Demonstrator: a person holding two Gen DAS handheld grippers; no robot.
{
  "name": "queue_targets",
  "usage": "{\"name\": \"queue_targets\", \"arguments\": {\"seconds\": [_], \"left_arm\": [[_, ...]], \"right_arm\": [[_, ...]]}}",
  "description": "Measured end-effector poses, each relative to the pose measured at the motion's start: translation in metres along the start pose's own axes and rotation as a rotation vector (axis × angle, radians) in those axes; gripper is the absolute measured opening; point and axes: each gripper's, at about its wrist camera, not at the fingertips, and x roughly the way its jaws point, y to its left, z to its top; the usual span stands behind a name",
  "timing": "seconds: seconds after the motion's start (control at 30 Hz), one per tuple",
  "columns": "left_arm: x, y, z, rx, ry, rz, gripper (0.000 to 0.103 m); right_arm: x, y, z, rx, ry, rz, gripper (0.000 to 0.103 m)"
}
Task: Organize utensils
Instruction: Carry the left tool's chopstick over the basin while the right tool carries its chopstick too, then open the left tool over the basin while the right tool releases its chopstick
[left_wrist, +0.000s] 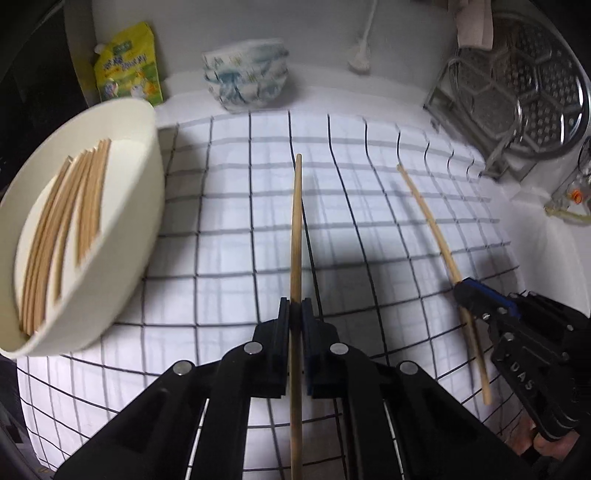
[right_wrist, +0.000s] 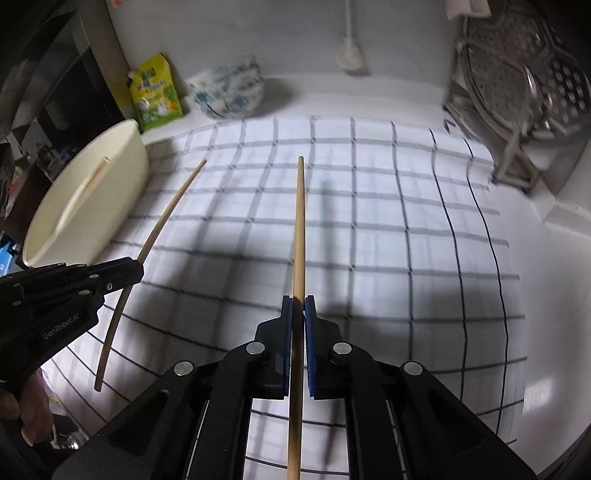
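Observation:
My left gripper is shut on a wooden chopstick that points forward above the checked cloth. My right gripper is shut on a second wooden chopstick, also held above the cloth. Each gripper shows in the other's view: the right one with its chopstick, the left one with its chopstick. A cream bowl at the left holds several chopsticks; it also shows in the right wrist view.
A yellow-green pouch and a patterned pack stand at the back by the wall. A metal rack with a perforated steamer plate stands at the back right. A white plug hangs on the wall.

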Motion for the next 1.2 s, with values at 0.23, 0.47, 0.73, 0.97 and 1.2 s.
{"name": "queue_targets", "arguments": {"seconds": [0.23, 0.47, 0.73, 0.97, 1.2], "left_arm": [[-0.048, 0.041, 0.025, -0.053, -0.115, 0.009, 0.007], [-0.073, 0.111, 0.041, -0.125, -0.165, 0.125, 0.007], [-0.076, 0.186, 0.053, -0.165, -0.163, 0.235, 0.007], [-0.059, 0.225, 0.057, -0.19, -0.118, 0.245, 0.007], [-0.038, 0.248, 0.053, -0.208, -0.067, 0.217, 0.007]], "right_arm": [[-0.021, 0.05, 0.044, -0.055, -0.074, 0.067, 0.006], [-0.009, 0.129, 0.09, -0.138, -0.119, 0.177, 0.006], [0.023, 0.209, 0.126, -0.199, -0.098, 0.281, 0.006], [0.057, 0.252, 0.147, -0.199, -0.04, 0.313, 0.006], [0.083, 0.269, 0.144, -0.182, 0.038, 0.299, 0.006]]}}
